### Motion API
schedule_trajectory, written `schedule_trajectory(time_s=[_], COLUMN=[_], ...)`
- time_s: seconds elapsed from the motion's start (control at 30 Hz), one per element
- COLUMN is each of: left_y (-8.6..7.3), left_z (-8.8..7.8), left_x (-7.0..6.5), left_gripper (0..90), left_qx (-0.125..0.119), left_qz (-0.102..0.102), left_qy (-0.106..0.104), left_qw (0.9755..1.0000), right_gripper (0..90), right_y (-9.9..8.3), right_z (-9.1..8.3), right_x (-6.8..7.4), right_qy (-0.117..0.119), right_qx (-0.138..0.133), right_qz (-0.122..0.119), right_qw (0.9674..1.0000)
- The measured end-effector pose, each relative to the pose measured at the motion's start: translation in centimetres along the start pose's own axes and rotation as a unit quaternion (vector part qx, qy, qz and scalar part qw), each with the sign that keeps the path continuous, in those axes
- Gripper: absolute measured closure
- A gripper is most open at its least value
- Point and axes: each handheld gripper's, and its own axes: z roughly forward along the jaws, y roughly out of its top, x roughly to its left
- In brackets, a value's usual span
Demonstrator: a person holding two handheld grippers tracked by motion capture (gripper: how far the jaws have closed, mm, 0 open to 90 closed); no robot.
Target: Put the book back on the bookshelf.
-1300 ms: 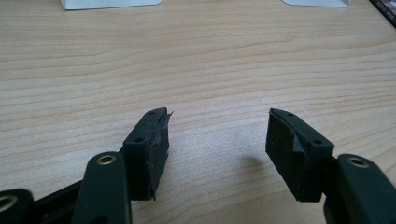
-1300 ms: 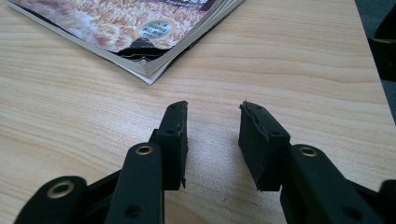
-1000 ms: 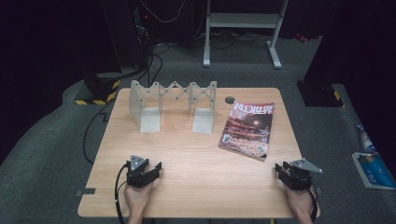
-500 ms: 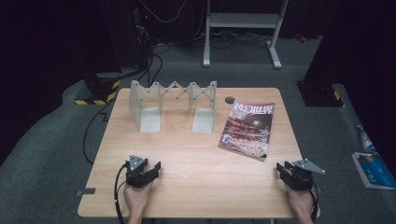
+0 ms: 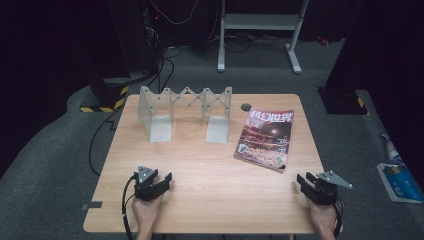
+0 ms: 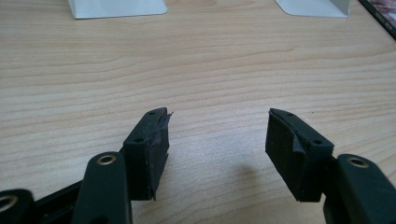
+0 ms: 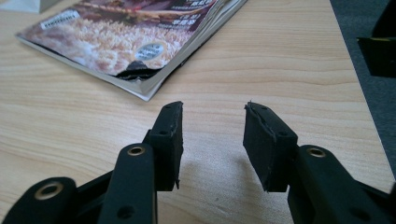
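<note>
Both grippers rest low on the desk (image 5: 210,165) near its front edge. Left gripper (image 5: 159,181) released, jaws apart over bare wood, nothing between. Right gripper (image 5: 306,181) released too, jaws have just been opening, nothing between them. Magazine (image 5: 266,137) lies flat on the desk's right half, just ahead of the right gripper, not touching. Folding rack (image 5: 185,112) stands at the back.
</note>
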Motion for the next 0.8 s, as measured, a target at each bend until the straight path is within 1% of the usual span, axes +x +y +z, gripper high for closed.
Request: schedule_trajectory(time_s=[0.03, 0.07, 0.13, 0.17, 0.2, 0.27, 0.33, 0.4, 0.43, 0.5, 0.57, 0.7, 0.8], left_y=[0.0, 0.0, 0.0, 0.0, 0.0, 0.0, 0.0, 0.0, 0.0, 0.0, 0.0, 0.0, 0.0], left_z=[0.0, 0.1, 0.1, 0.1, 0.1, 0.2, 0.2, 0.2, 0.2, 0.2, 0.2, 0.3, 0.3], left_x=[0.0, -0.1, -0.1, -0.1, -0.1, -0.1, -0.1, -0.1, -0.1, -0.1, -0.1, -0.1, -0.1], left_gripper=[39.3, 39.3, 39.3, 39.3, 39.3, 39.3, 39.3, 39.3, 39.2, 39.2, 39.2, 39.2, 39.2], left_qx=[0.0, 0.0, 0.002, 0.003, 0.003, 0.006, 0.007, 0.008, 0.008, 0.009, 0.01, 0.011, 0.011], left_qz=[-0.001, 0.0, 0.002, 0.002, 0.003, 0.004, 0.004, 0.003, 0.003, 0.002, 0.001, 0.002, 0.003], left_qy=[0.0, 0.002, 0.001, 0.001, 0.001, 0.002, 0.003, 0.004, 0.004, 0.004, 0.003, 0.002, 0.003], left_qw=[1.0, 1.0, 1.0, 1.0, 1.0, 1.0, 1.0, 1.0, 1.0, 0.9999, 0.9999, 0.9999, 0.9999], right_gripper=[56.2, 55.6, 55.0, 54.2, 53.3, 52.4, 52.3, 52.5, 52.5, 52.6, 53.0, 53.7, 54.0], right_y=[0.0, 0.1, 0.1, 0.1, 0.1, 0.1, 0.1, 0.2, 0.3, 0.6, 0.9, 1.8, 2.4], right_z=[0.0, 0.0, 0.0, 0.1, 0.2, 0.4, 0.6, 0.6, 0.7, 0.7, 0.7, 1.0, 1.2], right_x=[-0.1, -0.1, -0.1, 0.0, 0.3, 0.6, 0.8, 0.9, 1.0, 1.1, 1.2, 1.4, 1.5], right_qy=[0.007, 0.011, 0.012, 0.016, 0.021, 0.025, 0.031, 0.041, 0.045, 0.05, 0.052, 0.053, 0.045], right_qx=[0.001, 0.004, 0.007, 0.012, 0.023, 0.031, 0.039, 0.035, 0.034, 0.028, 0.028, 0.032, 0.031], right_qz=[0.007, 0.008, 0.004, -0.005, -0.034, -0.051, -0.063, -0.062, -0.059, -0.059, -0.055, -0.055, -0.061], right_qw=[1.0, 0.9999, 0.9999, 0.9998, 0.9989, 0.9979, 0.9968, 0.9966, 0.9967, 0.9967, 0.9967, 0.9966, 0.9967])
